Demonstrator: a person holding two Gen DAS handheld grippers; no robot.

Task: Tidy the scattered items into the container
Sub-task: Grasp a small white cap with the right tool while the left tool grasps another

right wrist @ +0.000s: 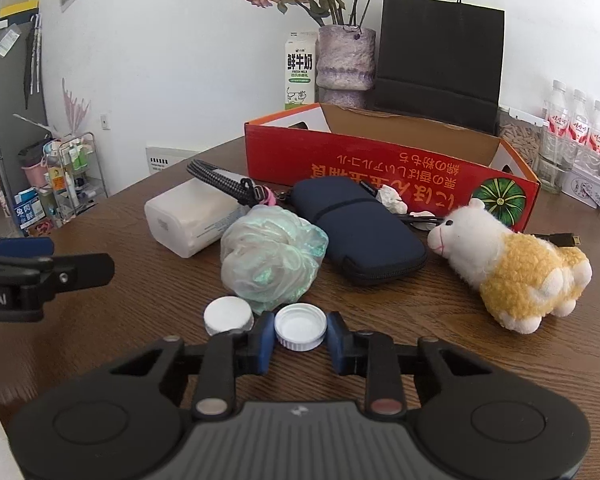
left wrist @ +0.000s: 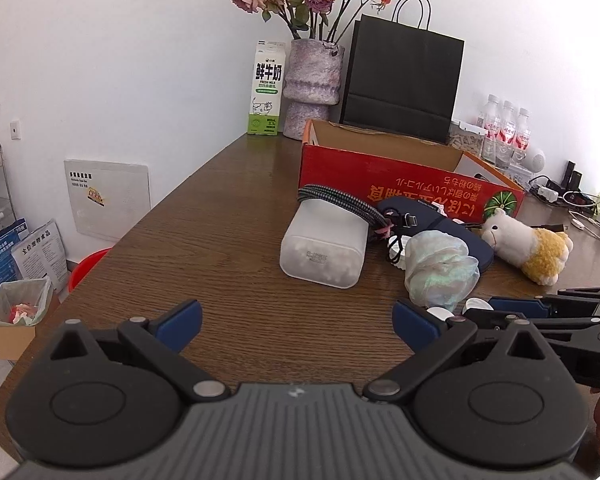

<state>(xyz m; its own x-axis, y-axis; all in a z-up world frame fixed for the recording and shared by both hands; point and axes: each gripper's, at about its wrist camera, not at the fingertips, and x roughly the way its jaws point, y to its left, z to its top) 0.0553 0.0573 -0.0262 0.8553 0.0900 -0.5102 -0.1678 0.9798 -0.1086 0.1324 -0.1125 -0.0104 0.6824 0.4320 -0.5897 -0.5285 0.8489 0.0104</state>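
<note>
An upturned white bottle cap (right wrist: pixel 300 327) lies on the wooden table (right wrist: pixel 140 304), and my right gripper (right wrist: pixel 300 338) is shut on it, blue pads against both sides. A second white cap (right wrist: pixel 227 314) rests just left of it. Behind them lie a crumpled plastic bag (right wrist: pixel 270 258), a white plastic box (right wrist: pixel 188 220), a braided cable (right wrist: pixel 224 182), a navy pouch (right wrist: pixel 358 226) and a plush sheep (right wrist: pixel 512 262). The red cardboard box (right wrist: pixel 380 168) stands open behind them. My left gripper (left wrist: pixel 296 326) hangs open over bare table, nothing between its fingers.
A vase of dried roses (left wrist: pixel 312 88), a milk carton (left wrist: pixel 266 88) and a black paper bag (left wrist: pixel 400 80) stand against the far wall. Water bottles (right wrist: pixel 576 128) and chargers with cables (left wrist: pixel 560 196) crowd the right. The table's left edge (left wrist: pixel 112 248) drops to floor clutter.
</note>
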